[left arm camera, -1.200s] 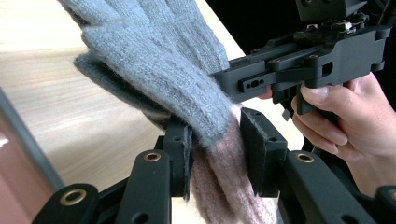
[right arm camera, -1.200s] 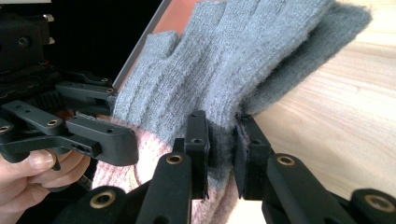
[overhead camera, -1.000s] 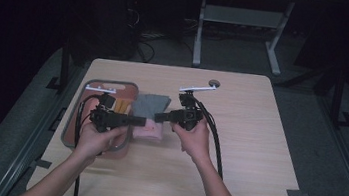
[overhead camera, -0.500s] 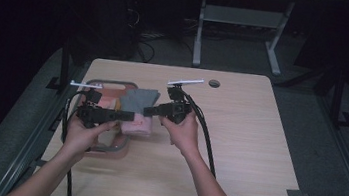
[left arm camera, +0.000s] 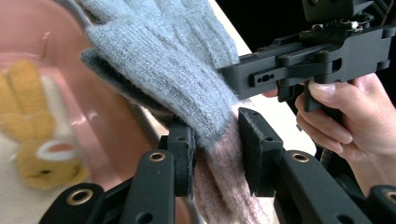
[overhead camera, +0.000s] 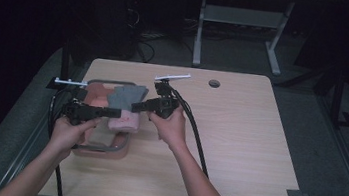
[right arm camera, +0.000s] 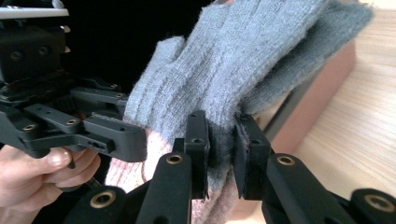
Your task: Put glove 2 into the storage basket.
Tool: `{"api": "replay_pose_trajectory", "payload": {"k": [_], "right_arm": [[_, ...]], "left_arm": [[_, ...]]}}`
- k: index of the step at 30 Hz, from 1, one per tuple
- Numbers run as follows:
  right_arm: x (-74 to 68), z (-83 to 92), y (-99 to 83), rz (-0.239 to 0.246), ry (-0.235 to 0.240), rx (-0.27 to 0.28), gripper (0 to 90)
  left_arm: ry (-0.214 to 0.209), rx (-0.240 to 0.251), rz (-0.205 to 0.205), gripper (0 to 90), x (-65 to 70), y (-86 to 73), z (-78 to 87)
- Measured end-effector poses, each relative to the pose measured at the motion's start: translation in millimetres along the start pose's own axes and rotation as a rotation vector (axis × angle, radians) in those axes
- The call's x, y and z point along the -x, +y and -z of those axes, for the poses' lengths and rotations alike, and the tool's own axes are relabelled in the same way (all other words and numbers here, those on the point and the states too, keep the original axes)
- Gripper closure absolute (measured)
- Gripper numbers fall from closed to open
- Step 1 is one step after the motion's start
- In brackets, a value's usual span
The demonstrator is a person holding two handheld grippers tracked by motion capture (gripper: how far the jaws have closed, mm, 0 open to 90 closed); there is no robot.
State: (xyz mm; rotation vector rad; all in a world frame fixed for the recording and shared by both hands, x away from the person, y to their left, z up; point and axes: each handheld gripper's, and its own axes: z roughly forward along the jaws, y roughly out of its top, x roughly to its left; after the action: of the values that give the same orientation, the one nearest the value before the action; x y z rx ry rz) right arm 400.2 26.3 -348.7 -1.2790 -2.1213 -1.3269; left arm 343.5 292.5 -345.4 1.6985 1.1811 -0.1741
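Left claw (left arm camera: 212,149) and right claw (right arm camera: 222,140) clenched on grey-pink glove (overhead camera: 126,107), held above pink tray (overhead camera: 101,147) at bench (overhead camera: 236,151) left side. Step: carrying glove. Next: lower gently into tray, release.

Glove (left arm camera: 187,88) fingertips cut off at top edge; yellow toy (left arm camera: 42,149) blurred.

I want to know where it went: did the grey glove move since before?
Yes. The glove moved left, away from the table's hole, and now hangs over the pink bin, gripped by both the left gripper and right gripper.
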Motion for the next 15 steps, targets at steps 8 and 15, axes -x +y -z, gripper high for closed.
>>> {"api": "replay_pose_trajectory", "payload": {"k": [8, 15], "right_arm": [[3.1, -12.8, 1.0, -0.016, 0.02, -0.011, 77.3], [3.1, -21.6, 4.9, -0.006, 0.03, -0.021, 77.2]], "left_arm": [[0.024, -0.007, 0.014, 68.0, -7.6, -2.1, 4.6], [0.048, -0.012, 0.021, 68.1, -14.2, -1.5, 10.1]]}}
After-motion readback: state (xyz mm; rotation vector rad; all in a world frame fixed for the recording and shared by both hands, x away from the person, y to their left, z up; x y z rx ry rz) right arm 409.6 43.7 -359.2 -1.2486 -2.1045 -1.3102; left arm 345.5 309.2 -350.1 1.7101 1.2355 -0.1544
